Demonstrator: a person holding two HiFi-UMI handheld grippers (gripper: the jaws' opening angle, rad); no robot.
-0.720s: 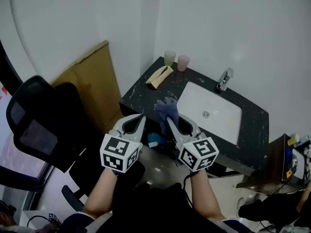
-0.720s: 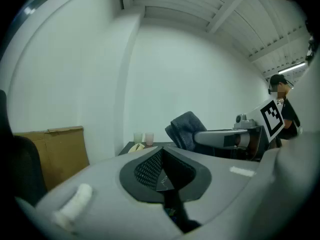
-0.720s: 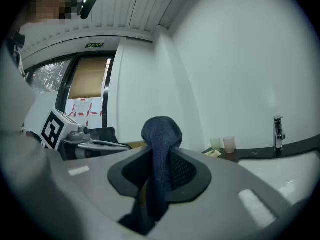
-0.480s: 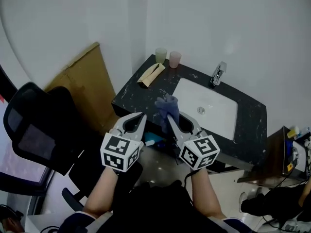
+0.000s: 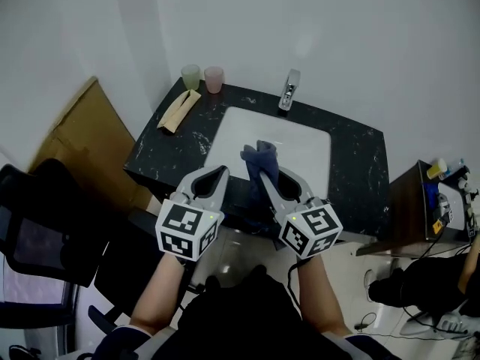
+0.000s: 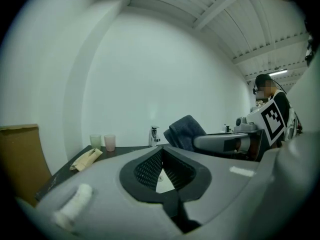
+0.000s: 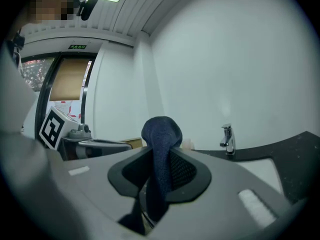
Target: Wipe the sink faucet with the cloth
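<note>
Two hand-held grippers are being held out side by side over the front edge of the worktop [image 5: 361, 172], one in each of the person's hands. Left hand-held gripper [image 5: 219, 173] is pointing slightly down with its jaws closed together and nothing sitting between them; the left gripper view is showing only a small gap behind the meeting tips. Right hand-held gripper [image 5: 271, 180] is staying roughly level and is clamping the cloth [image 5: 259, 158], with its jaws part-way apart around the fabric. Dark blue cloth is bunching up in a rounded lump above the jaw tips and is trailing down between the pads in the right gripper view. In the head view the cloth is hanging over the near part of the white sink [image 5: 304, 147], well apart from the faucet [image 5: 289, 90].

Chrome faucet is standing upright at the back rim of the sink, against the wall, with neither gripper touching it. Green cup [image 5: 190, 76] and pink cup [image 5: 214, 78] are standing next to each other in the back left corner of the dark speckled worktop. Folded tan paper item [image 5: 178, 111] is lying just in front of the cups. Cardboard sheet [image 5: 79, 130] is leaning against the wall left of the worktop, and a black chair [image 5: 45, 216] is sitting at the left edge.
</note>
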